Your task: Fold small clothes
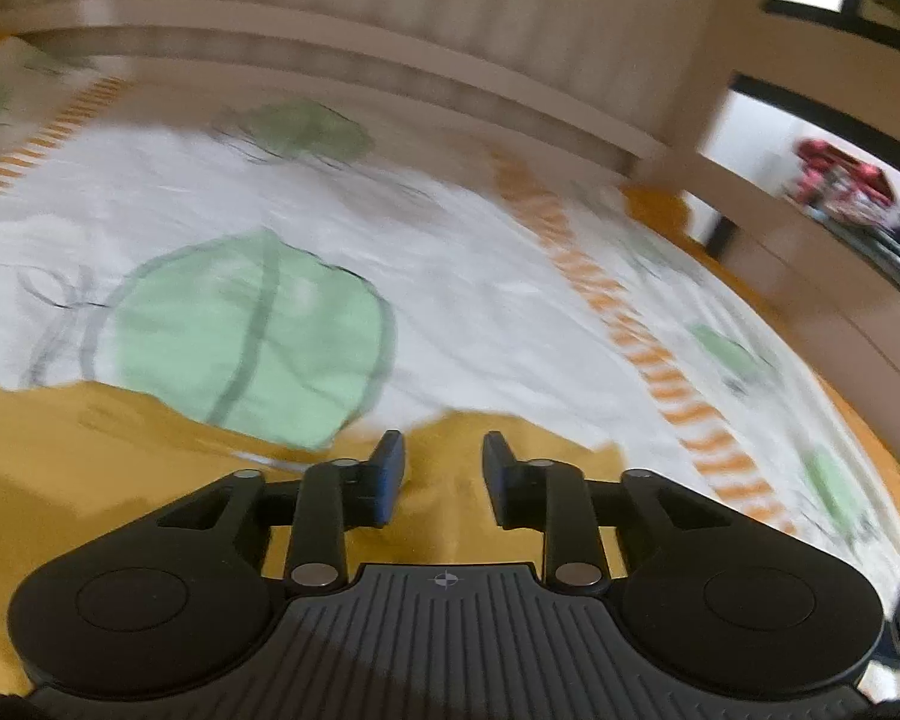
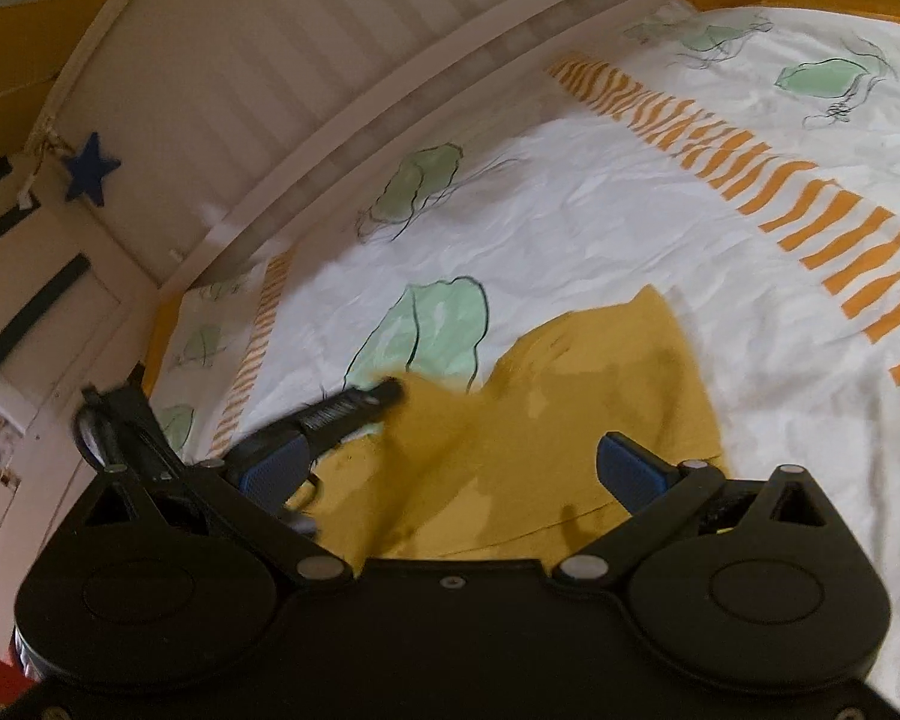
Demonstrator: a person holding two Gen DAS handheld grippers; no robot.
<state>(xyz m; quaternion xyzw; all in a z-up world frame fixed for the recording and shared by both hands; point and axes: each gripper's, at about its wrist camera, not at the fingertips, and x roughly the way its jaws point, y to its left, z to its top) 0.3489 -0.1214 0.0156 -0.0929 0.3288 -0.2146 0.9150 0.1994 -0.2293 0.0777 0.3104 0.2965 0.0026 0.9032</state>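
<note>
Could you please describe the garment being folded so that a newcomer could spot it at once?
On the white bedspread printed with green patches and orange stripes, look at the near edge. The mustard-yellow garment lies there: the only plain, solid-coloured cloth on the bed.

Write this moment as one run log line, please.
stage: folding | garment: mustard cloth on bedsheet | left gripper: open, empty, above cloth | right gripper: open wide, empty

A small mustard-yellow piece of clothing (image 2: 570, 420) lies on the bed, on a white cover with green shapes and orange stripes. It is soft and wrinkly, partly folded over itself, with one corner pointing to the far side. It lies at the near edge of the bed.
</note>
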